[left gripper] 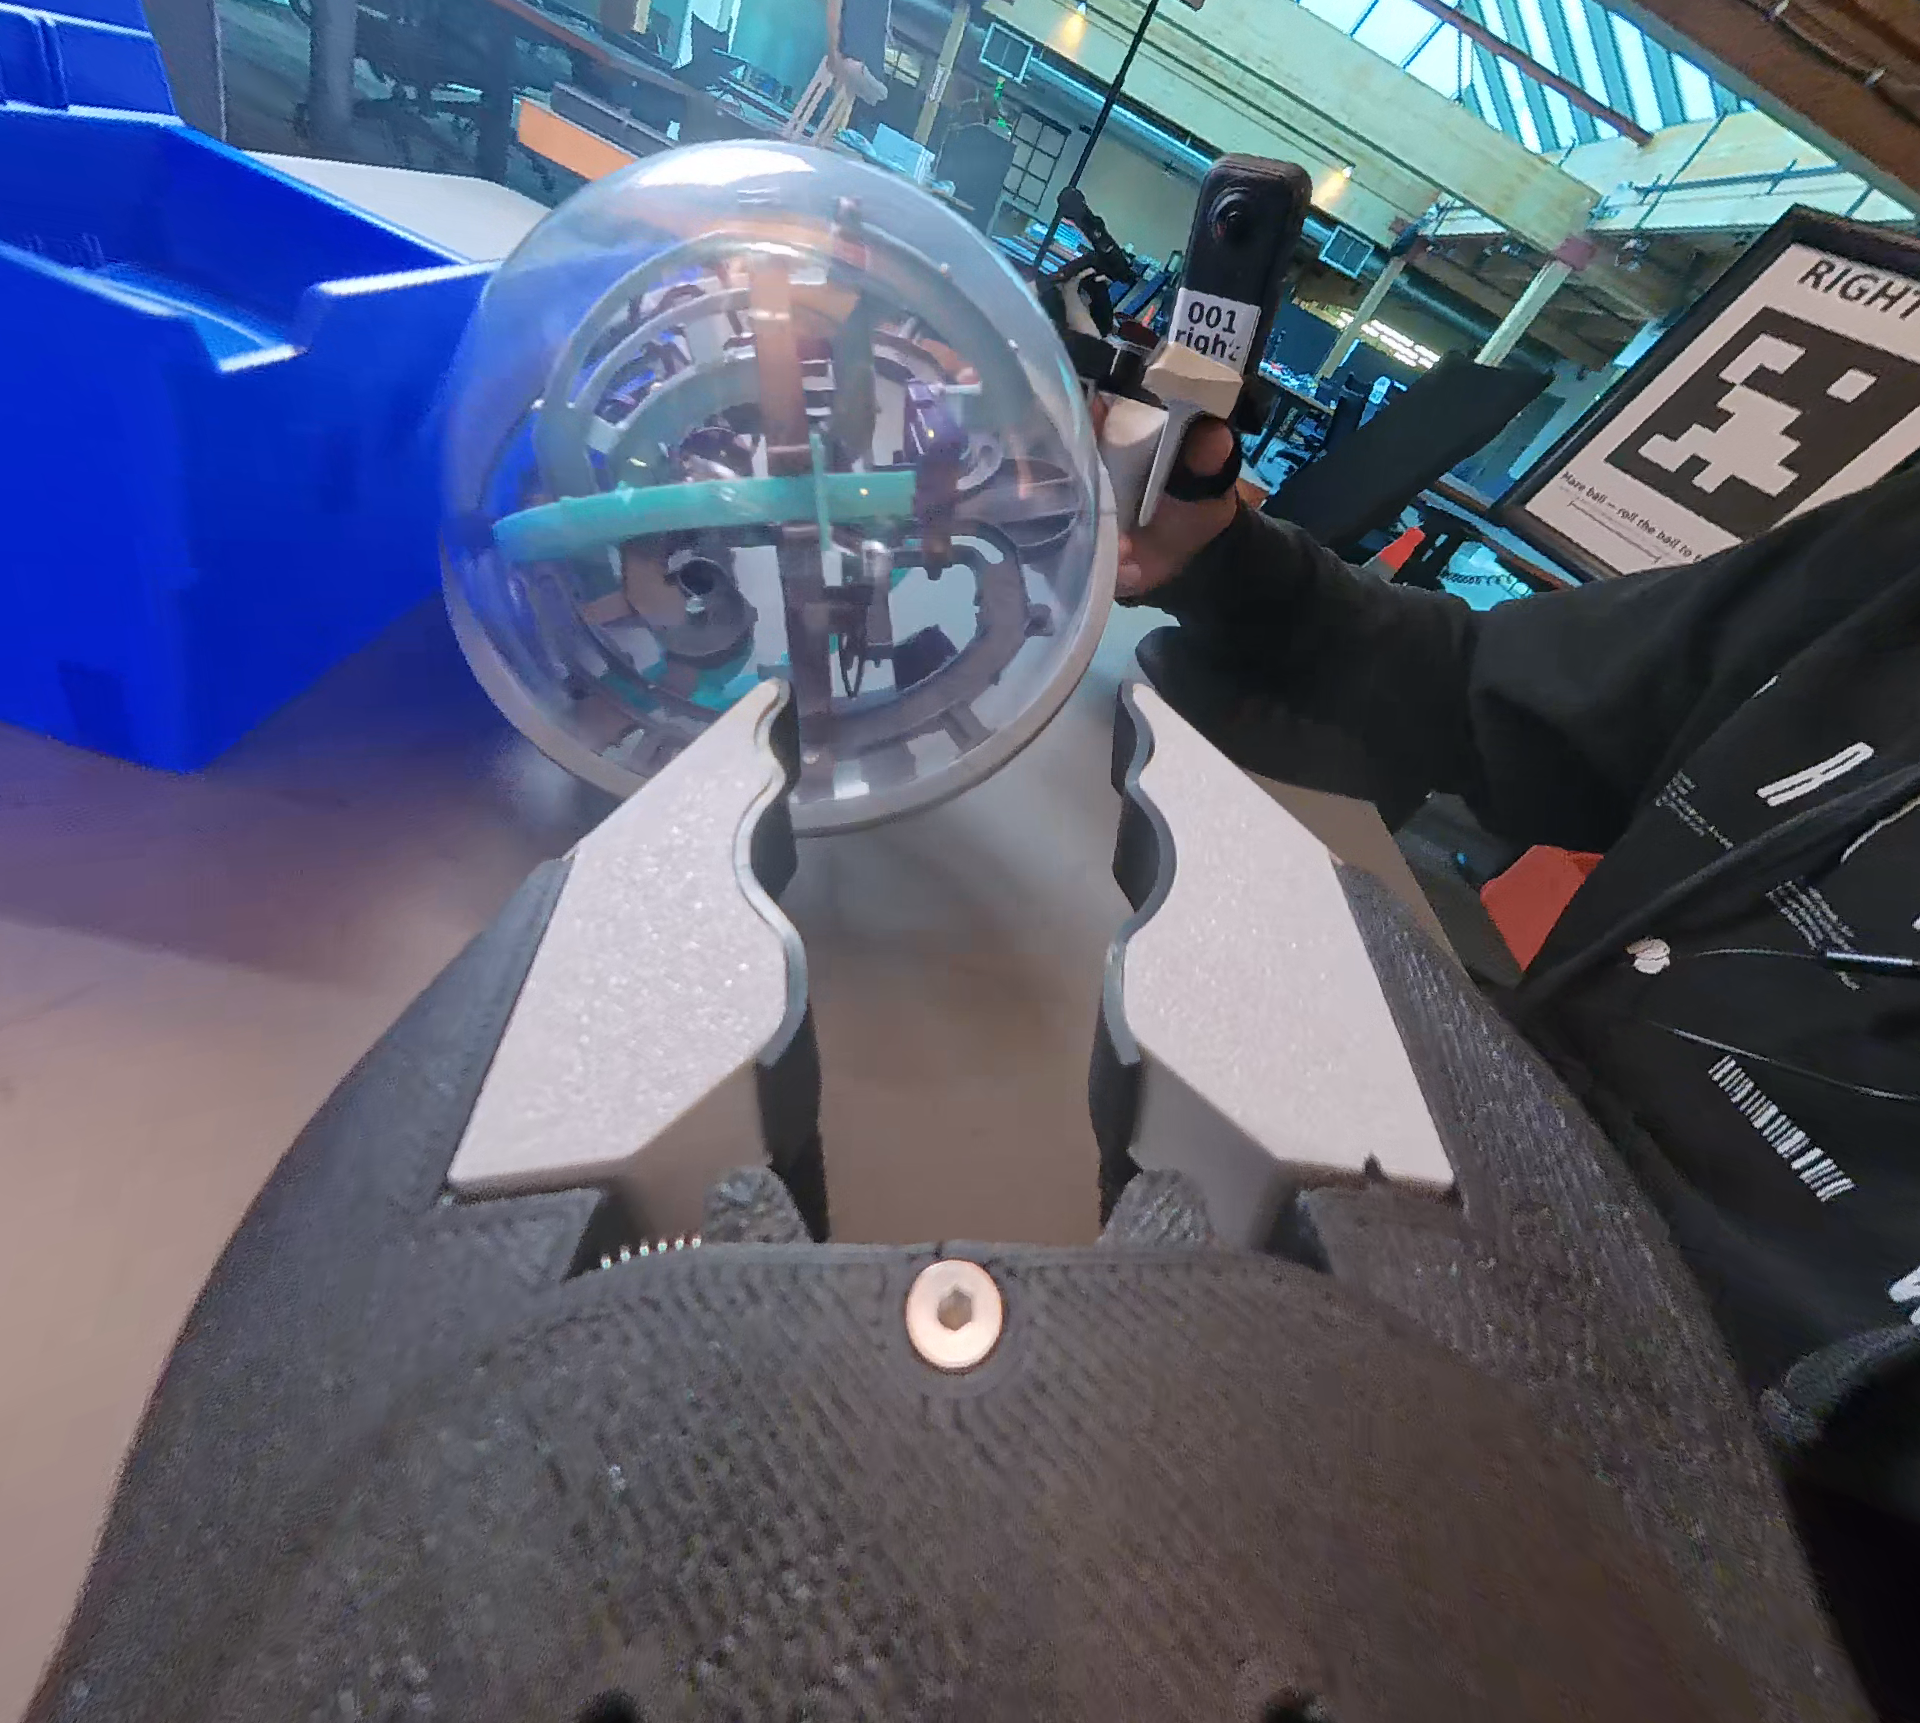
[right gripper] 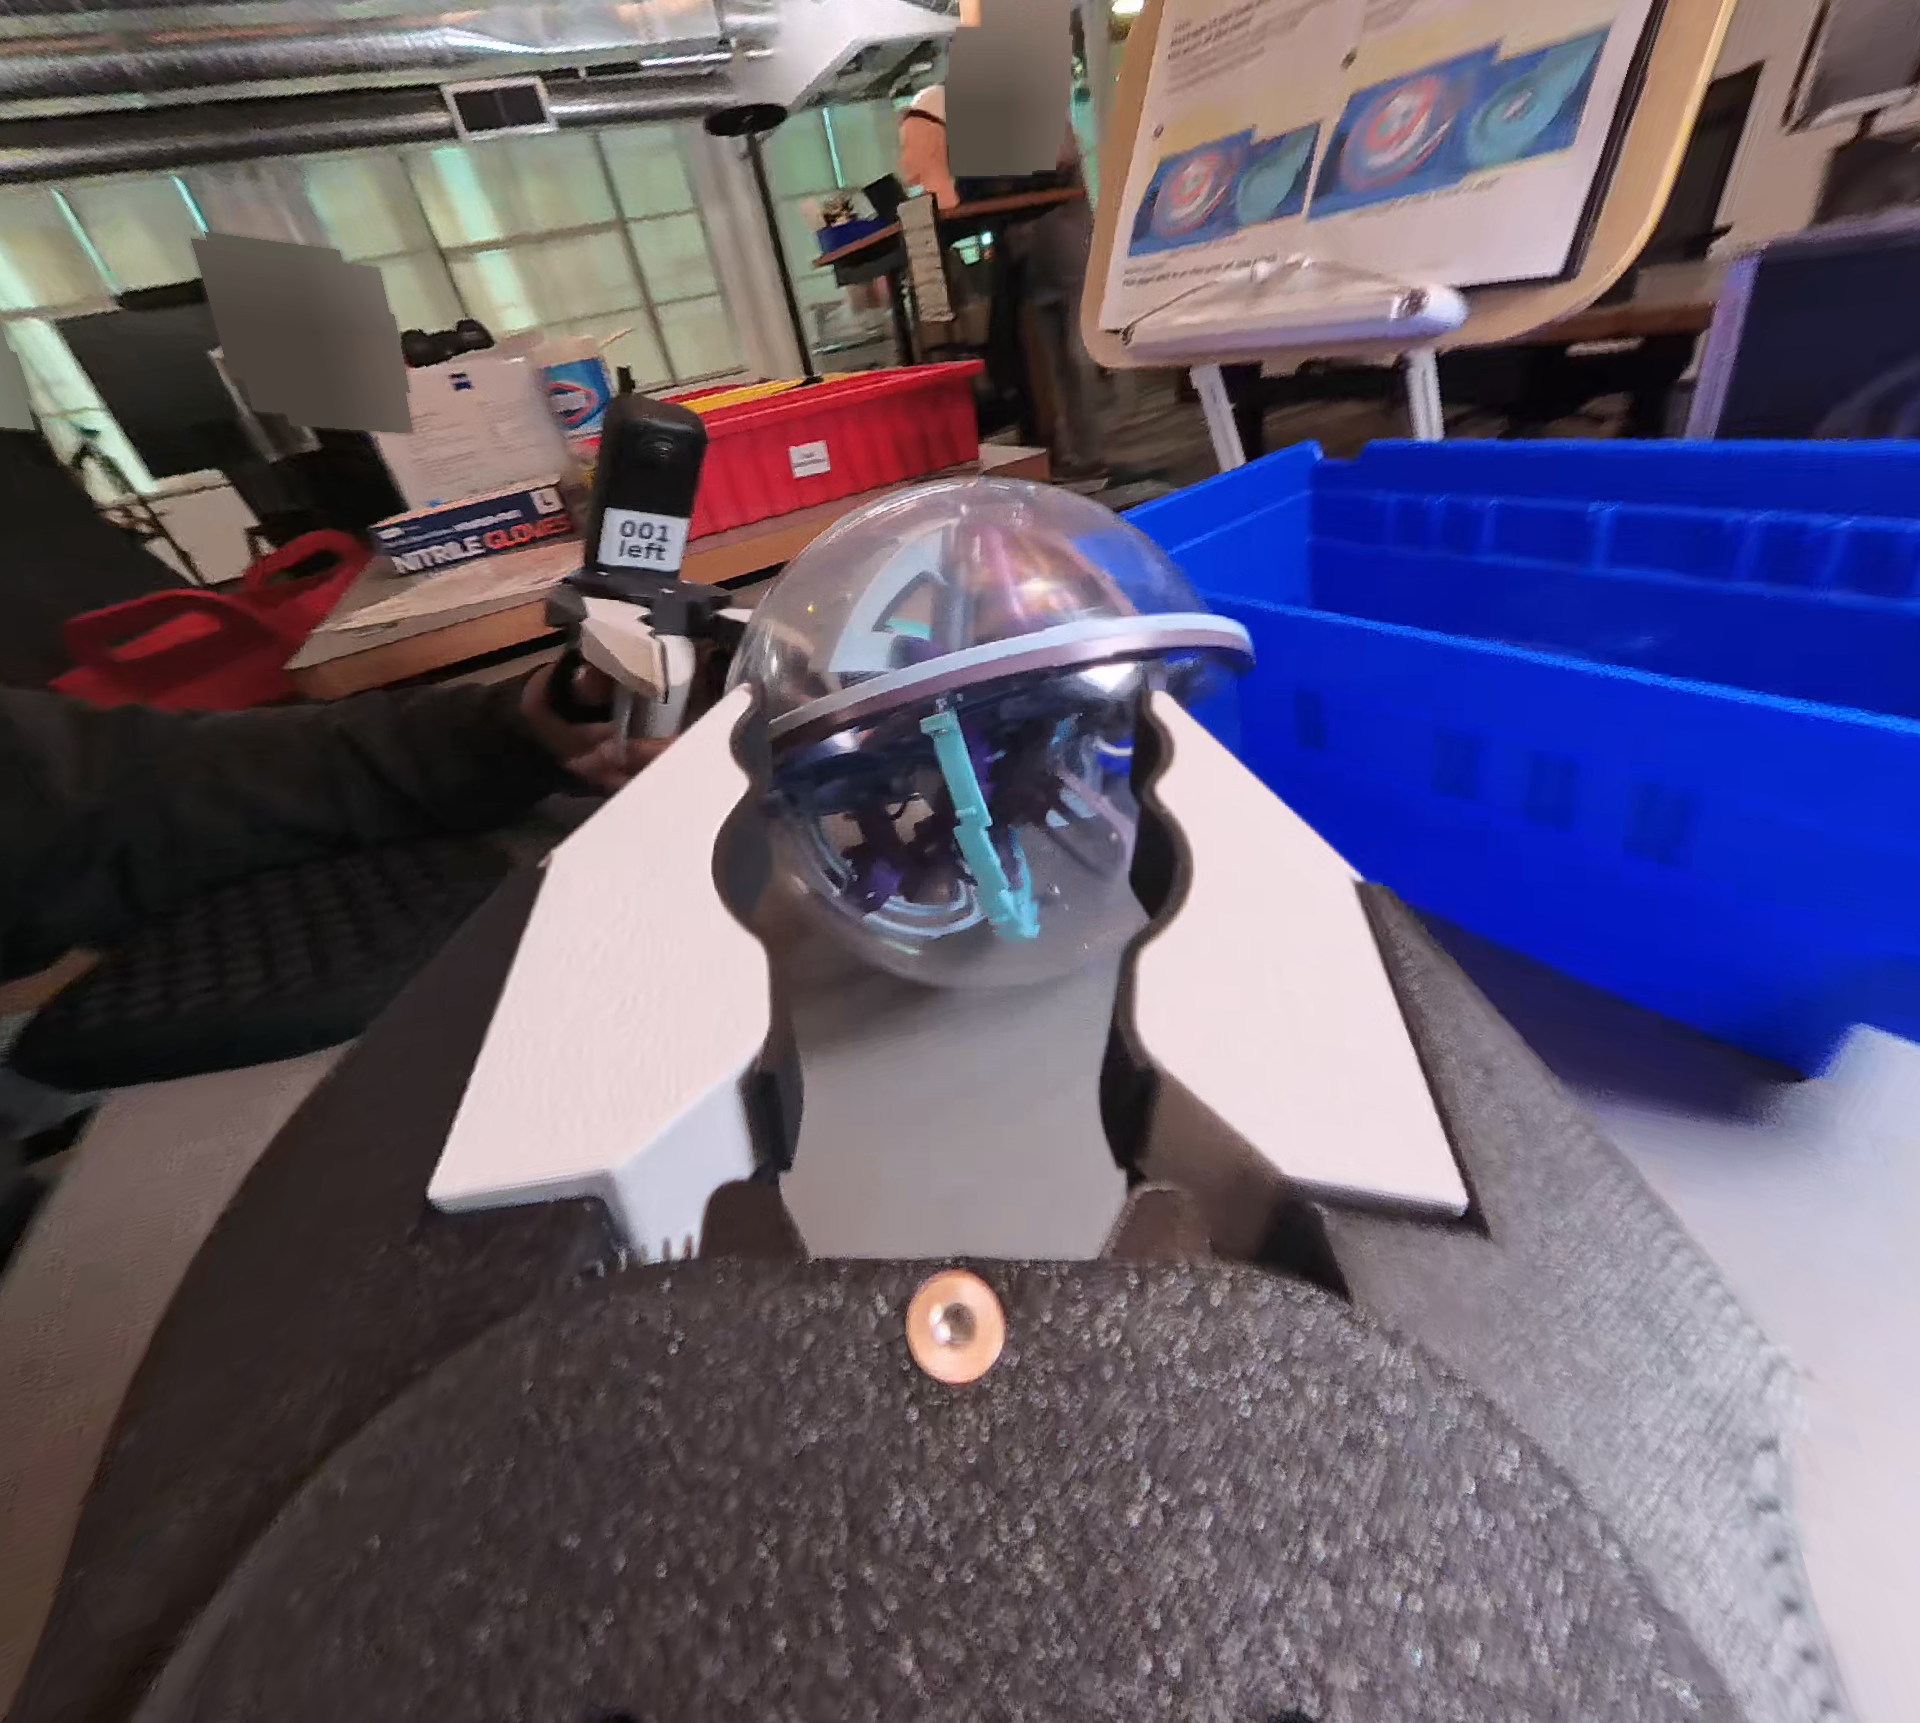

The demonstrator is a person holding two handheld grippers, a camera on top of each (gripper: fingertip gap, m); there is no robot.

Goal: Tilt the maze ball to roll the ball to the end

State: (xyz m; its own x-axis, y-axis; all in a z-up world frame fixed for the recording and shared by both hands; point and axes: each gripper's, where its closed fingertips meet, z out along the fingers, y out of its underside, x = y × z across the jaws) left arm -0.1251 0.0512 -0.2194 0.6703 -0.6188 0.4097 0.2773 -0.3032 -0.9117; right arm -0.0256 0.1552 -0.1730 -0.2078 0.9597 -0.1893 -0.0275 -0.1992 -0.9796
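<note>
The maze ball (left gripper: 769, 478) is a clear sphere with a grey equator ring and teal, brown and purple tracks inside. My right gripper (right gripper: 956, 738) is shut on the maze ball (right gripper: 987, 738), one white finger on each side, and holds it tilted with the ring slanting. In the left wrist view the right gripper (left gripper: 1153, 468) shows against the ball's right side. My left gripper (left gripper: 951, 707) is open and empty, its left fingertip just in front of the ball's lower edge. It also shows in the right wrist view (right gripper: 644, 655), beyond the ball to the left. I cannot pick out the small ball inside.
A blue plastic bin (left gripper: 156, 426) stands close to the ball, also seen in the right wrist view (right gripper: 1558, 738). A framed marker sign (left gripper: 1766, 385) stands behind the person's dark sleeve (left gripper: 1455, 686). An instruction board on an easel (right gripper: 1403, 63) and a red bin (right gripper: 831, 447) stand farther back.
</note>
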